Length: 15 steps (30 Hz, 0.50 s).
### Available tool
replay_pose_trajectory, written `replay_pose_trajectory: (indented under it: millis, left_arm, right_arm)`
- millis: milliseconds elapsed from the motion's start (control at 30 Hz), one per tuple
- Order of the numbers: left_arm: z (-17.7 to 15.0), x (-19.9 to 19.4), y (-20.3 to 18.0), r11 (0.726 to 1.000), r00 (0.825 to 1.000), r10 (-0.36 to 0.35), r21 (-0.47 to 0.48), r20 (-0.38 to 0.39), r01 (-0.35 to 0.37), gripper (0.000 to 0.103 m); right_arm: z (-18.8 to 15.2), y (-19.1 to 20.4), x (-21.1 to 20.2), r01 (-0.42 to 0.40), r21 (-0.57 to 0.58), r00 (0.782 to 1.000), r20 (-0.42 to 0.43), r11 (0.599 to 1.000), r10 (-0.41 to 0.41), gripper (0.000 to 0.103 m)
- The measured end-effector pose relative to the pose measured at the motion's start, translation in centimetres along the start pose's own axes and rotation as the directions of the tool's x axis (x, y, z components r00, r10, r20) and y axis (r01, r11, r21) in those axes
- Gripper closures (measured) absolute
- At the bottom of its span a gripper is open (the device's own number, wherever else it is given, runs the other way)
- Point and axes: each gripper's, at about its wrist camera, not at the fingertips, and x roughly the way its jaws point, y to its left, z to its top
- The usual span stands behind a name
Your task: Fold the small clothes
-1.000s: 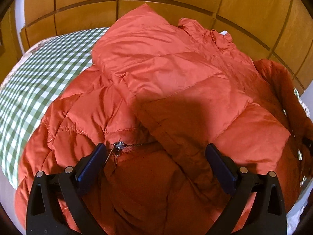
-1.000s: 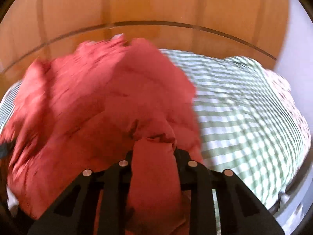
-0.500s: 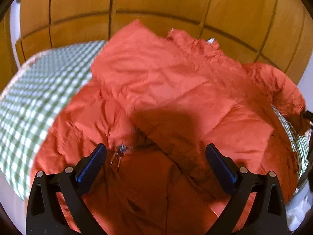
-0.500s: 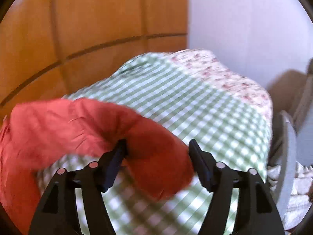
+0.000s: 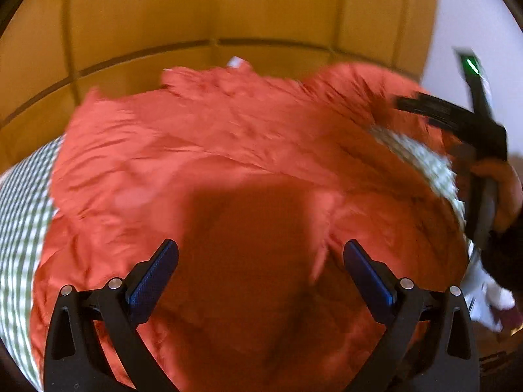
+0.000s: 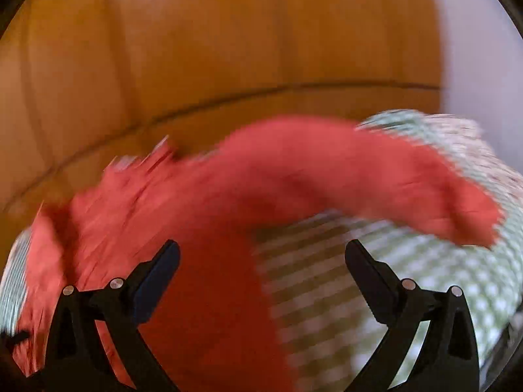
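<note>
An orange-red puffer jacket (image 5: 228, 163) lies spread on a green-and-white checked cloth (image 5: 19, 228). My left gripper (image 5: 260, 268) is open and empty, just above the jacket's near part. My right gripper (image 6: 261, 268) is open and empty; the jacket's sleeve (image 6: 392, 179) stretches out to the right over the cloth (image 6: 408, 277), beyond the fingers. The right gripper also shows in the left wrist view (image 5: 457, 121), at the far right by the sleeve. Both views are motion-blurred.
A wooden panelled wall (image 5: 196, 16) stands right behind the jacket. A pale wall (image 6: 483, 49) is at the right. White fabric (image 5: 483, 303) lies at the right edge.
My right gripper has opened and let go of the sleeve, which now lies stretched out over the checked cloth. The left gripper has turned right over the jacket, still open.
</note>
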Motion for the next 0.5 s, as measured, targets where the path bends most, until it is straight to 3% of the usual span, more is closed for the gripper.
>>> replay_pose_trajectory:
  millis: [67, 133, 233, 267, 300, 367, 500]
  left_arm:
    - [-0.1, 1.4, -0.7, 0.998, 0.999, 0.045, 0.051, -0.024, -0.044, 0.003]
    - [-0.1, 2.4, -0.5, 0.998, 0.997, 0.050, 0.048, -0.056, -0.047, 0.016]
    - [0.1, 2.5, 0.7, 1.000, 0.998, 0.005, -0.013, -0.057, -0.005, 0.046]
    - [0.2, 2.3, 1.1, 1.000, 0.998, 0.018, -0.017, -0.057, -0.019, 0.066]
    - [0.3, 2.1, 1.4, 1.000, 0.998, 0.015, -0.021, -0.058, -0.016, 0.076]
    - [1.0, 1.1, 2.8, 0.998, 0.999, -0.027, -0.066, -0.042, 0.024, 0.085]
    - [2.5, -1.7, 5.5, 0.993, 0.999, -0.029, -0.112, 0.035, 0.032, 0.088]
  right_arm:
    - [-0.7, 2.7, 2.5, -0.005, -0.088, 0.998, -0.055, 0.996, 0.000, 0.002]
    - [-1.4, 3.9, 5.3, 0.046, -0.150, 0.990, -0.124, 0.988, -0.065, 0.002]
    - [-2.2, 2.9, 7.6, 0.044, -0.108, 0.976, -0.209, 0.993, -0.066, 0.002]
    - [-2.0, 2.3, 8.3, 0.031, -0.086, 0.976, -0.212, 0.996, -0.049, 0.002]
    - [-2.1, 1.9, 8.3, 0.019, -0.065, 0.977, -0.210, 0.998, -0.032, 0.002]
    - [-2.5, 1.5, 7.9, 0.011, -0.055, 0.978, -0.207, 0.998, -0.023, 0.002]
    - [-2.3, 1.1, 7.8, 0.024, -0.070, 0.979, -0.203, 0.997, -0.037, 0.002]
